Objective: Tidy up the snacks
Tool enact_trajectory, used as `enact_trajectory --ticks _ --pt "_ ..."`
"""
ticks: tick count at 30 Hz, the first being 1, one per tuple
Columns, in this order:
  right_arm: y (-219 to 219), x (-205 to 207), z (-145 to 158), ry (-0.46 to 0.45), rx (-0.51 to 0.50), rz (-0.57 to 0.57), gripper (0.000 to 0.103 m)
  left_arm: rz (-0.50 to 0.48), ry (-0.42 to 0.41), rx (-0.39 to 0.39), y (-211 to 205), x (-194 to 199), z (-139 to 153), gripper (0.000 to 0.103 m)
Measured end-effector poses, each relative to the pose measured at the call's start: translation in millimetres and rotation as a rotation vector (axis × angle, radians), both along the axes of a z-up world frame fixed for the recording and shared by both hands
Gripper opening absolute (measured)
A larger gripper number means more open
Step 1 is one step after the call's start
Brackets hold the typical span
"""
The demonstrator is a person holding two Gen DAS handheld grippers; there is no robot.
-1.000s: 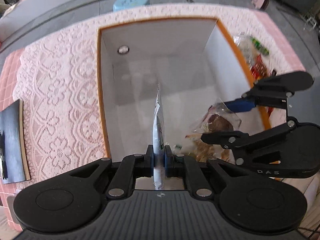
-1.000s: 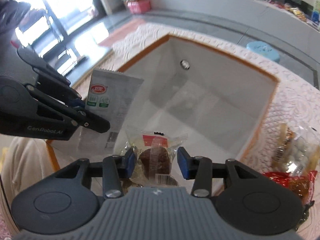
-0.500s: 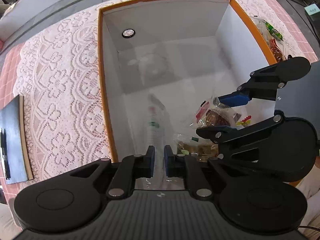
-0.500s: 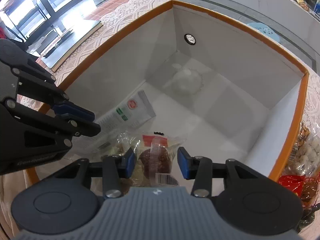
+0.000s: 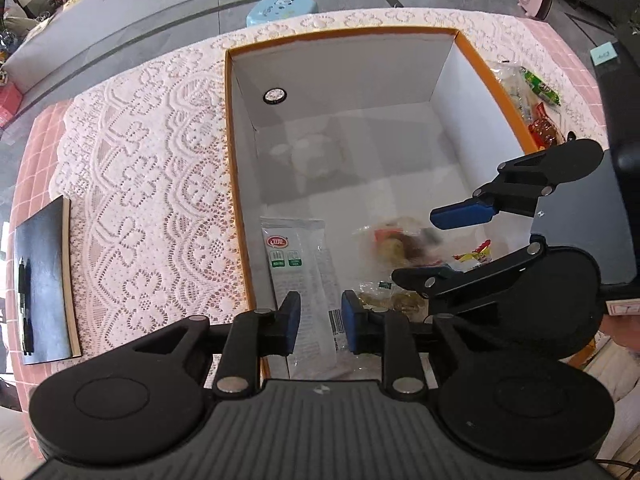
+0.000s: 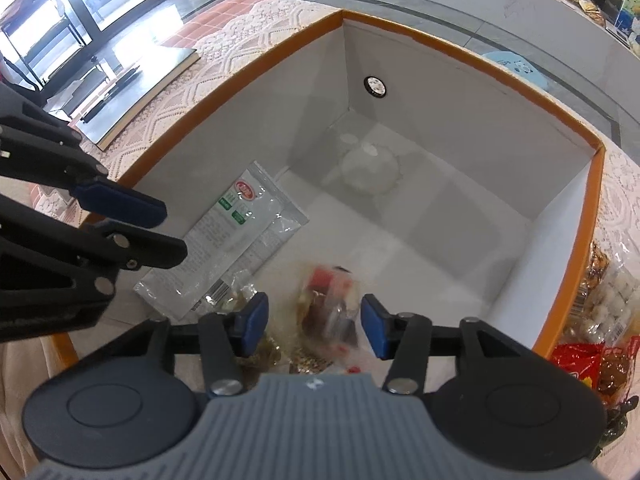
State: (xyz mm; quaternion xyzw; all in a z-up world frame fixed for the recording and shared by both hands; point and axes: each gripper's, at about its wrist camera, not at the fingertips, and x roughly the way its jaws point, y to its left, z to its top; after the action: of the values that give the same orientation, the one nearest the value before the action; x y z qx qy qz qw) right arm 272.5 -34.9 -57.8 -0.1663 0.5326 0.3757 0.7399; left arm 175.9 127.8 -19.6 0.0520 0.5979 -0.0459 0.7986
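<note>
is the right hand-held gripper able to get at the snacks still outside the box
Probably yes: the loose snacks lie just past the box's orange wall, beside the right hand-held gripper, whose jaws are opening.

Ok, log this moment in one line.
left gripper: opening, white packet released on box floor | right gripper: opening, muffin packet dropping, blurred | more snacks outside box

A pink lace cloth [image 5: 152,184] covers the table. On it, well apart from the rest, a dark board [image 5: 42,284] with a pale edge lies flat, a pen [image 5: 24,304] resting on top. On the grey floor beyond stands a blue stool [image 5: 282,6].
</note>
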Motion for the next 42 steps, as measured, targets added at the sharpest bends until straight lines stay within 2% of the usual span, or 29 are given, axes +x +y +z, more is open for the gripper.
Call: enact_trajectory --ticks 3,7,11,16,21,28,33,36,42 --pt "-1 -3 4 -0.005 0.005 -0.005 0.06 0.001 -0.017 -0.004 -1 -5 7 0.029" --pt "-5 -7 13 -0.021 0.02 -0.02 0.061 -0.003 -0.039 -0.015 -2 -10 11 0.029" --pt "-13 -14 25 -0.037 0.038 -0.045 0.065 -0.005 -0.071 -0.06 -6 -19 19 0.03" --pt "-34 -29 47 -0.096 0.076 -0.099 0.067 -0.005 -0.146 -0.096 -18 -34 32 0.03" --pt "-68 -53 67 -0.181 0.127 -0.193 0.069 -0.023 -0.259 -0.109 -35 -54 48 0.03" --pt "-126 -96 80 -0.328 0.179 -0.352 0.069 -0.084 -0.385 -0.166 -74 -76 68 0.03" --pt "-175 -128 81 -0.426 0.234 -0.481 0.069 -0.119 -0.413 -0.232 -109 -86 65 0.03" --pt "-204 -144 76 -0.474 0.222 -0.548 0.069 -0.132 -0.419 -0.255 -131 -91 58 0.03" --pt "-254 -165 61 -0.478 0.209 -0.658 0.069 -0.146 -0.409 -0.27 -166 -98 39 0.035"
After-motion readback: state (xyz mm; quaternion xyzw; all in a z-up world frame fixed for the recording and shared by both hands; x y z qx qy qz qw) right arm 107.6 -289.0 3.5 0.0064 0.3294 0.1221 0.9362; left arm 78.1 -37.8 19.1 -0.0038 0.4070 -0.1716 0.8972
